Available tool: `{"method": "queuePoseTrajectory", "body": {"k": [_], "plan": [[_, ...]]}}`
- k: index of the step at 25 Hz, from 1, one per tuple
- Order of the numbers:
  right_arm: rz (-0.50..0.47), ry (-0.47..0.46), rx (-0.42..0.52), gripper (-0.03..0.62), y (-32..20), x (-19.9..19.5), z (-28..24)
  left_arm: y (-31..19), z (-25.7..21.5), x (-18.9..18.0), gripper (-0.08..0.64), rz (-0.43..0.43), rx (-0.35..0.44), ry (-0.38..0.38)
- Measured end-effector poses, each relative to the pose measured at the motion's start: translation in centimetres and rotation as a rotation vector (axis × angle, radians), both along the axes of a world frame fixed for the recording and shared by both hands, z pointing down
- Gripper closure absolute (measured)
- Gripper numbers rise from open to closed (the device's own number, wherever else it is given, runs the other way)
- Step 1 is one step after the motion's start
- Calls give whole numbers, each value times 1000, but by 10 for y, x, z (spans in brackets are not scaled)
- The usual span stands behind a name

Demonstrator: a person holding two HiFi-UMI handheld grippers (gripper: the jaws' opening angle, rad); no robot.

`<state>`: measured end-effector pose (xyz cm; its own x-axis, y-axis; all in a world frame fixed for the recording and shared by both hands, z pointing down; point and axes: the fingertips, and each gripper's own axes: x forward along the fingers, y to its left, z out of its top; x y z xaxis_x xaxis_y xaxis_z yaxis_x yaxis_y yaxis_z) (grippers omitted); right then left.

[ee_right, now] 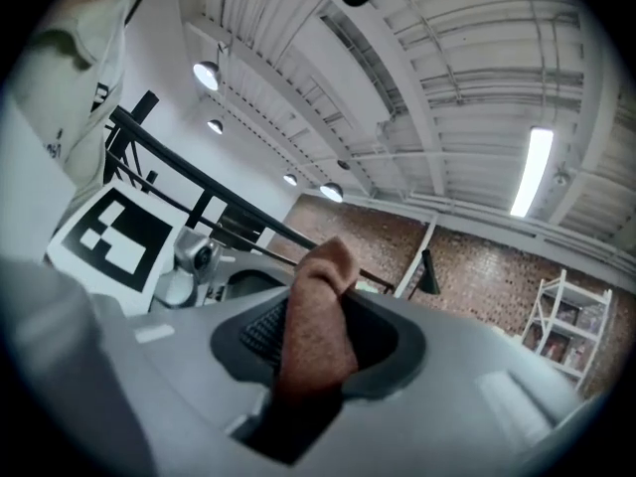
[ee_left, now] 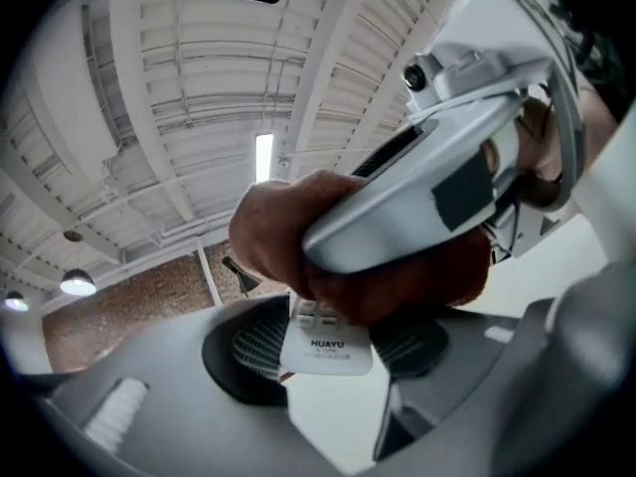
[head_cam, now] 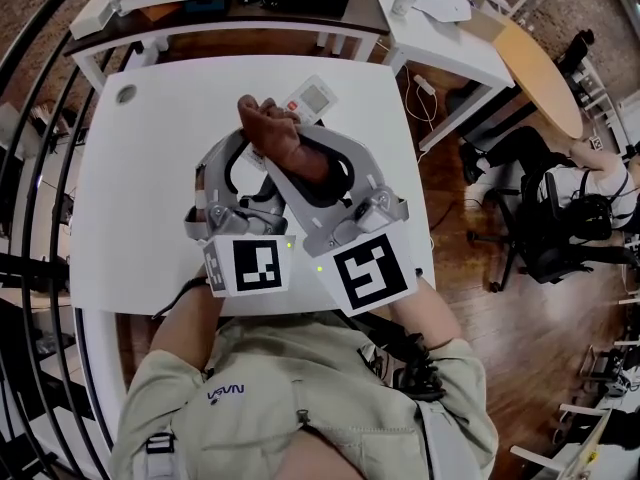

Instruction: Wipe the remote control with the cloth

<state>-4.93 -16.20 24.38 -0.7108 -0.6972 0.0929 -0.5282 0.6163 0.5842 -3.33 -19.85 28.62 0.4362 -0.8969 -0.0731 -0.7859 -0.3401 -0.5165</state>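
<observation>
With the left tool (ee_left: 336, 350) pinching the remote control (head_cam: 312, 98) by one end over the tabletop's (head_cam: 150, 188) twelve-o'clock side, and the right tool (ee_right: 318, 336) clamped on the cloth (head_cam: 272, 133) at its seven o'clock, a hard rub could probably lever the remote loose.

head view steeply down; gripper views close, seemingly sharing cloth (ee_left: 298, 237).
</observation>
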Motion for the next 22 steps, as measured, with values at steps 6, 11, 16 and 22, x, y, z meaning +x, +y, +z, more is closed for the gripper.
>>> {"method": "queuePoseTrajectory", "body": {"k": [6, 11, 16, 22], "plan": [[202, -267, 101, 466, -22, 61, -48, -4, -12, -7, 316, 116, -80, 179], [268, -309, 178, 465, -37, 95, -62, 0, -12, -9, 316, 221, -163, 299], [218, -307, 182, 465, -38, 81, -54, 4, -19, -11, 316, 270, -188, 393], [190, -337, 139, 465, -33, 74, -42, 4, -21, -13, 316, 280, -204, 414]]}}
